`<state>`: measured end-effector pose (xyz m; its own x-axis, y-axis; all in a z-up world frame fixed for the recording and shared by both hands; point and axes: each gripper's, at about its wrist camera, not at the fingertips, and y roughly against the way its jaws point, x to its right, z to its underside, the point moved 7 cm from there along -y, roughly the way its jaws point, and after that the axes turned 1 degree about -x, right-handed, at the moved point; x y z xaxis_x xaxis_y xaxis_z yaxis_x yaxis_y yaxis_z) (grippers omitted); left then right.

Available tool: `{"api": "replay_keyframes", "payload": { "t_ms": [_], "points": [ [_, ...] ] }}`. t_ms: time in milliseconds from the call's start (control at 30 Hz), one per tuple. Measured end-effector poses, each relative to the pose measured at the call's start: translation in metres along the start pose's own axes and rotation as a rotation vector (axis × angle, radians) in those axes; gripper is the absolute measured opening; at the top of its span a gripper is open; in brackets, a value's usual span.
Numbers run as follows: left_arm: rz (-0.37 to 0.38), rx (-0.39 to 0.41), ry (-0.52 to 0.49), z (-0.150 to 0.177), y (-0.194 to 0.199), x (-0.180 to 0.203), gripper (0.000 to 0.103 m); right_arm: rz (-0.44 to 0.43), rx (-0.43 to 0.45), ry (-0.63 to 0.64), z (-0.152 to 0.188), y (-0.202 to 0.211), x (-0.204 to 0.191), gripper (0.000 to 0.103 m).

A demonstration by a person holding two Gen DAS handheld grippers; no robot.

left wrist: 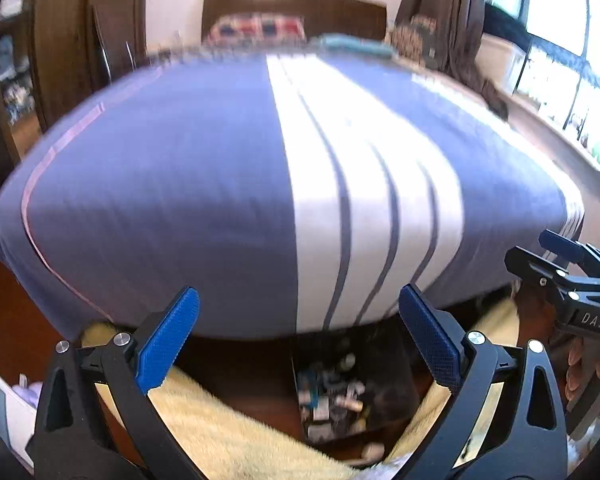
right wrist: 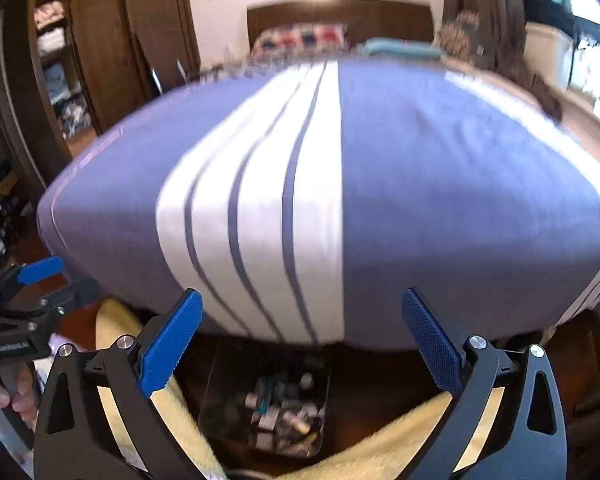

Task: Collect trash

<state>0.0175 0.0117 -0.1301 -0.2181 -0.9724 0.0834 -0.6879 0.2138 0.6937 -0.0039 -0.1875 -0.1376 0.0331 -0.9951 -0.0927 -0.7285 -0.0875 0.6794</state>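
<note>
My left gripper [left wrist: 300,340] is open and empty, its blue pads wide apart, held at the foot of the bed. My right gripper [right wrist: 302,340] is open and empty too. Below both, on the dark floor, stands a clear bin [left wrist: 396,368] [right wrist: 220,400] holding several small bottles and pieces of trash [left wrist: 340,396] [right wrist: 284,412]. The right gripper shows at the right edge of the left wrist view [left wrist: 552,256], and the left gripper at the left edge of the right wrist view [right wrist: 56,280]. Both views are blurred.
A bed with a blue and white striped cover [left wrist: 220,184] [right wrist: 460,200] fills both views. A pale yellow fluffy rug [left wrist: 228,432] [right wrist: 380,456] lies on the wood floor by the bin. A wardrobe [right wrist: 100,40] stands left, a window [left wrist: 560,40] right.
</note>
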Motion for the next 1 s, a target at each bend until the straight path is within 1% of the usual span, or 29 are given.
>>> {"api": "replay_keyframes", "payload": {
  "t_ms": [100,300,400,467,667,1000],
  "points": [
    [-0.014,0.085,-0.005,-0.019,0.028,0.003,0.095,0.035,0.092,0.008,-0.019,0.029,0.003,0.099],
    [-0.025,0.213,-0.004,-0.041,0.072,0.011,0.095,0.115,0.258,0.021,-0.043,0.078,0.006,0.099],
    [-0.044,0.266,-0.012,-0.045,0.087,0.013,0.095,0.125,0.317,0.031,-0.05,0.092,0.004,0.099],
    [-0.047,0.291,-0.015,-0.045,0.095,0.015,0.095,0.124,0.34,0.037,-0.052,0.097,0.001,0.099],
    [-0.053,0.319,-0.019,-0.046,0.104,0.019,0.095,0.116,0.359,0.046,-0.055,0.104,-0.005,0.099],
    [-0.052,0.309,-0.023,-0.043,0.1,0.016,0.095,0.104,0.341,0.057,-0.052,0.101,-0.012,0.099]
  ]
}}
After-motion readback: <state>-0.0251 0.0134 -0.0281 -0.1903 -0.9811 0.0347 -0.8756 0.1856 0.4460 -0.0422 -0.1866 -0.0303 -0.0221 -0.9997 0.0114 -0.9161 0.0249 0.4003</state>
